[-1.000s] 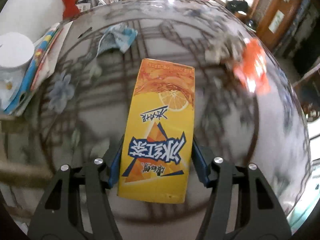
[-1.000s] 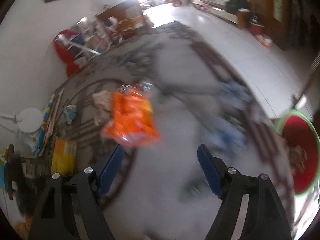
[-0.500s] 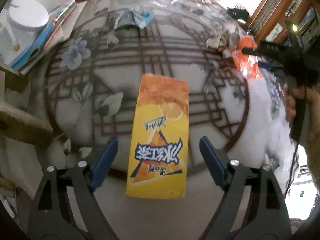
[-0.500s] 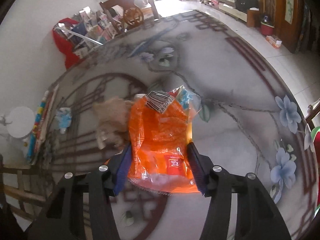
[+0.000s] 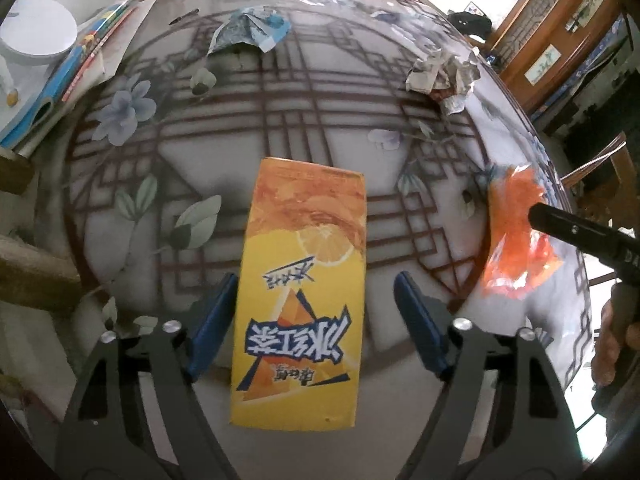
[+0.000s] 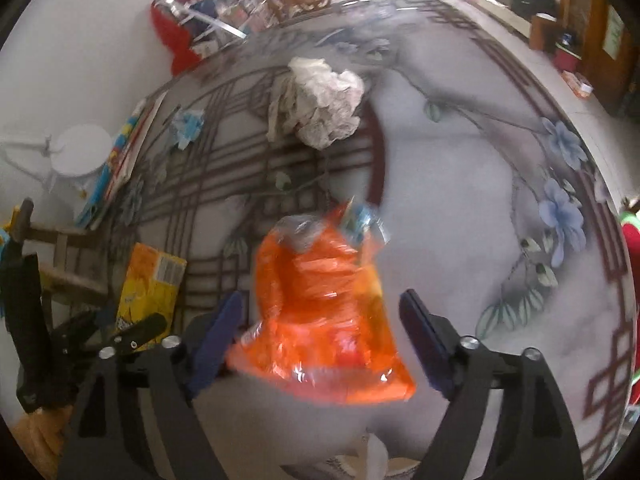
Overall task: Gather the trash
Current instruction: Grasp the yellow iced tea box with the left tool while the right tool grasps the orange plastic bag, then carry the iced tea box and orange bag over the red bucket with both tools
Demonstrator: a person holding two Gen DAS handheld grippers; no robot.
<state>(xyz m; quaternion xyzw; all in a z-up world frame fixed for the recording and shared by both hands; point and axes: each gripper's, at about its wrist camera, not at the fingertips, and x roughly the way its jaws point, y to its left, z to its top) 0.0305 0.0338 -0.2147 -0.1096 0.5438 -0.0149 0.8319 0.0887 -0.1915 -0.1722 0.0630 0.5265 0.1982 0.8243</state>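
Left gripper (image 5: 312, 320) stands apart, closing around the yellow carton (image 5: 304, 280); right gripper (image 6: 320, 336), just reopened, straddles the orange bag (image 6: 324, 312), paper wad (image 6: 320, 100) at 12 o'clock

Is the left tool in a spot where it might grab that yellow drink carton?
Probably yes. The yellow carton lies flat on the table between the left tool's open blue pads; those have just been closing, with a gap remaining on the other side. Nothing blocks it.

The yellow carton (image 5: 300, 288) reads, upside down, "冰红茶".
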